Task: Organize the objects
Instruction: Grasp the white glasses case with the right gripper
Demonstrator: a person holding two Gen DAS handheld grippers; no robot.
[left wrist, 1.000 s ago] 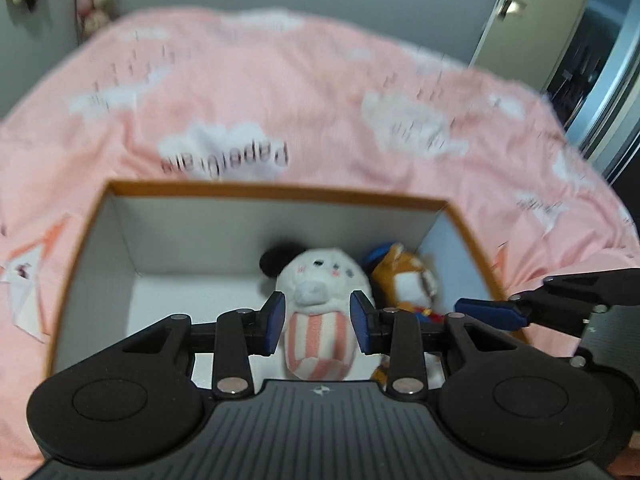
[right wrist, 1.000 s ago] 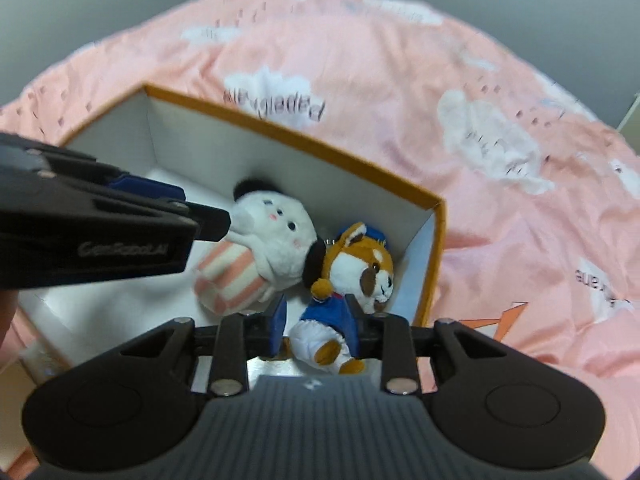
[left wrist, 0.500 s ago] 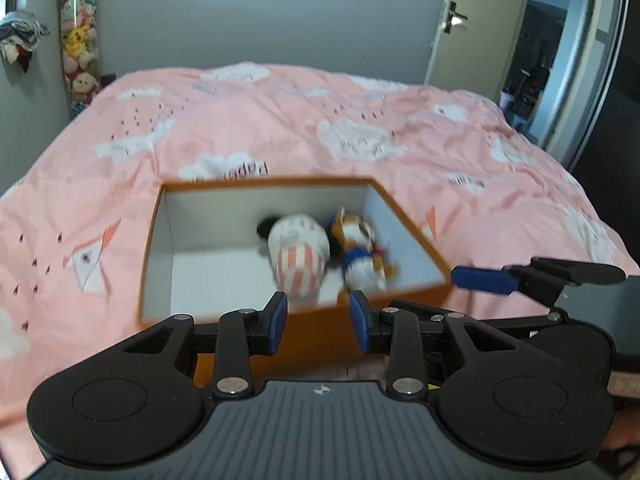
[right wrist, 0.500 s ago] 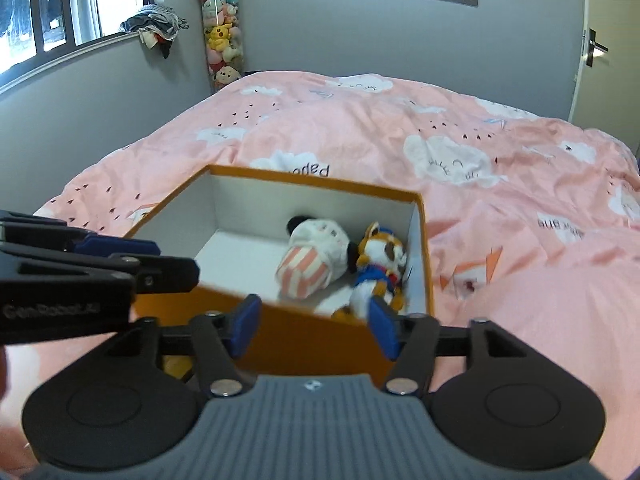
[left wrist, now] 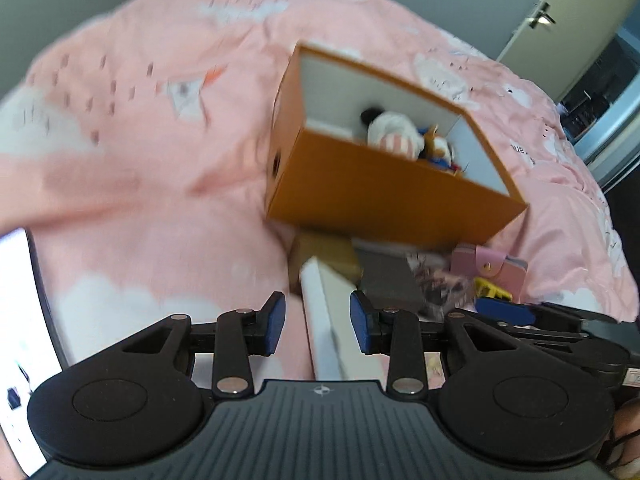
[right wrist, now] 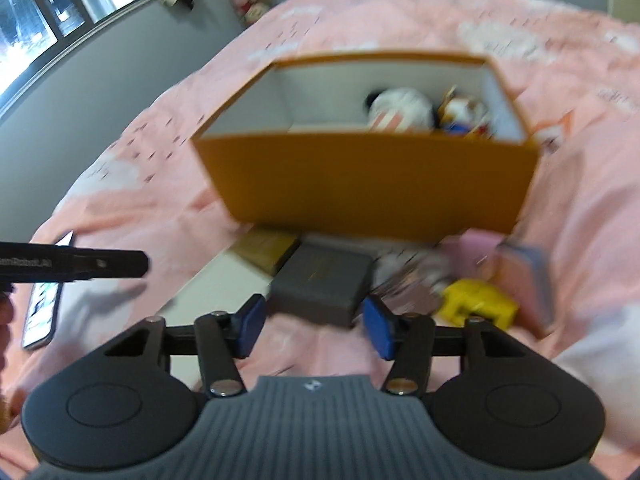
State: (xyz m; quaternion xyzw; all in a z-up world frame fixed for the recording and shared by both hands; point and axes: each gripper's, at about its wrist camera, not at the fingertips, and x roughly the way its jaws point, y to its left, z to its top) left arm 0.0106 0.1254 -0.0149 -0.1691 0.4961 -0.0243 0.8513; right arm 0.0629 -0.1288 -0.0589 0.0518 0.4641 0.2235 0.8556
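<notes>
An orange box (left wrist: 384,196) (right wrist: 368,184) sits on the pink bed and holds a white striped plush (left wrist: 394,136) (right wrist: 400,110) and a fox plush (left wrist: 438,148) (right wrist: 464,114). In front of it lie a white flat box (left wrist: 324,316) (right wrist: 224,280), a grey case (right wrist: 324,282), a brown box (right wrist: 266,250), a yellow toy (right wrist: 476,302) and a pink wallet (left wrist: 490,272) (right wrist: 520,280). My left gripper (left wrist: 316,322) is open and empty above the white box. My right gripper (right wrist: 314,326) is open and empty just short of the grey case.
A phone (right wrist: 42,312) lies on the bed at the left, its screen lit. A window (right wrist: 40,4) is on the left wall and a door (left wrist: 560,4) at the far right. The pink duvet (left wrist: 140,140) surrounds the box.
Both grippers pulled back out of the orange box and dropped low toward the pile in front of it. The right gripper opened wider. The plush toys stayed in the box.
</notes>
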